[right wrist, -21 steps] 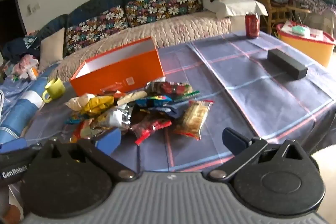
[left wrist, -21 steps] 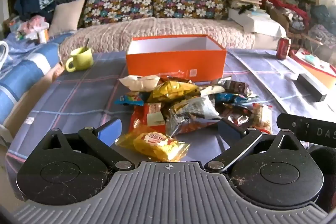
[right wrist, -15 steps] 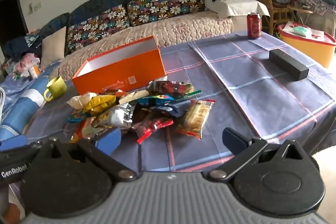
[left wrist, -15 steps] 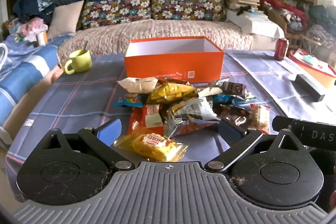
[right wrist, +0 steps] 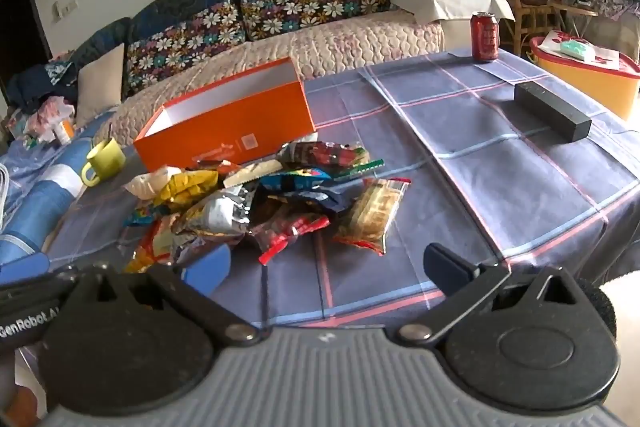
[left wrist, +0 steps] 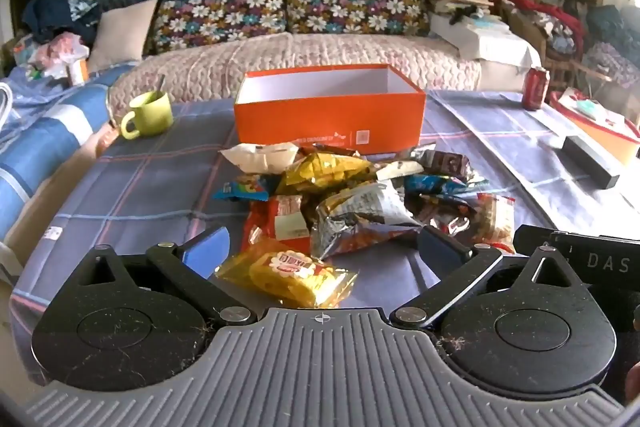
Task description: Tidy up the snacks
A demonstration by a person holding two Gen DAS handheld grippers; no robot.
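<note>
A pile of snack packets lies on the blue checked tablecloth in front of an open orange box, which looks empty. A yellow packet lies nearest, between the open fingers of my left gripper, which touches nothing. In the right wrist view the same pile and orange box sit ahead and to the left. My right gripper is open and empty above the table's near edge. A clear packet of crackers lies just ahead of it.
A green mug stands left of the box. A red can and a black bar-shaped object are on the right side of the table. A sofa runs behind the table; a yellow tub stands at far right.
Both grippers have drawn back and risen slightly, so the table and pile appear a bit farther. Both stay open; no snack has moved.
</note>
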